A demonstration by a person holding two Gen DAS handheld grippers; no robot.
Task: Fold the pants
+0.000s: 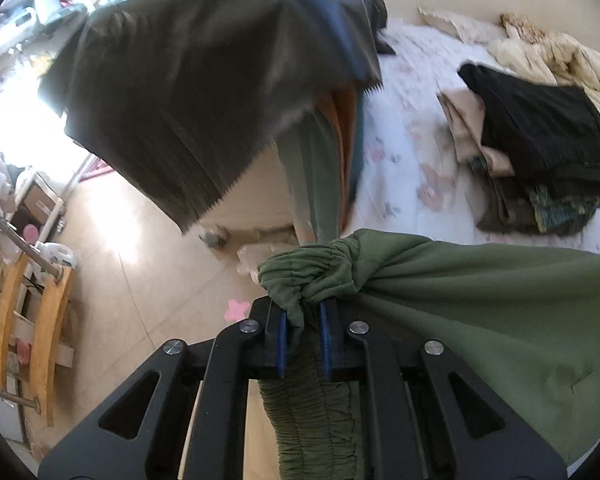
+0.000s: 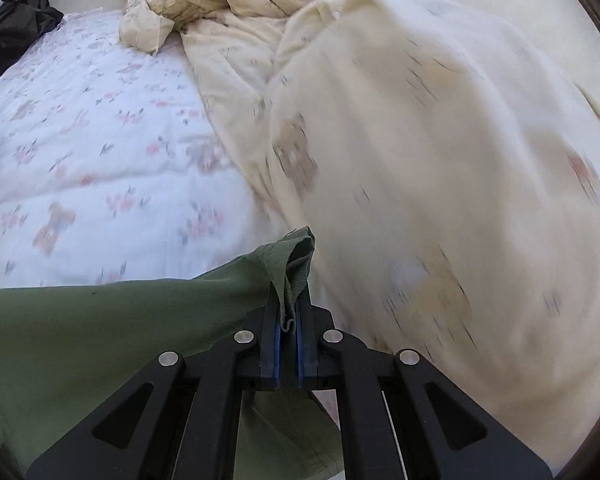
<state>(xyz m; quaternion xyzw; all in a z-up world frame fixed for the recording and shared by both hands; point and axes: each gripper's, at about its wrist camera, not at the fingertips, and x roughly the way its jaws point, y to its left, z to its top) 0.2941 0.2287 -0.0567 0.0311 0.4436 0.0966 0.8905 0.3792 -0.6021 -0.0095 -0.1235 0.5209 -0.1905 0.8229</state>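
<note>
The green pants [image 1: 480,312] stretch between my two grippers above the bed. My left gripper [image 1: 303,320] is shut on the bunched elastic waistband [image 1: 312,268], and gathered waistband cloth also hangs down below the jaws. In the right wrist view my right gripper [image 2: 287,320] is shut on a thin folded edge of the green pants [image 2: 120,320], whose corner sticks up past the fingertips. The cloth runs off to the left from there. A dark grey-green garment [image 1: 188,92] hangs blurred over the upper part of the left wrist view.
The bed has a white floral sheet [image 2: 92,140]. A cream quilt [image 2: 420,140] is heaped on its right side. A pile of dark and beige clothes [image 1: 532,152] lies on the bed. Beside the bed are tiled floor [image 1: 140,260], wooden chairs [image 1: 32,320] and clutter.
</note>
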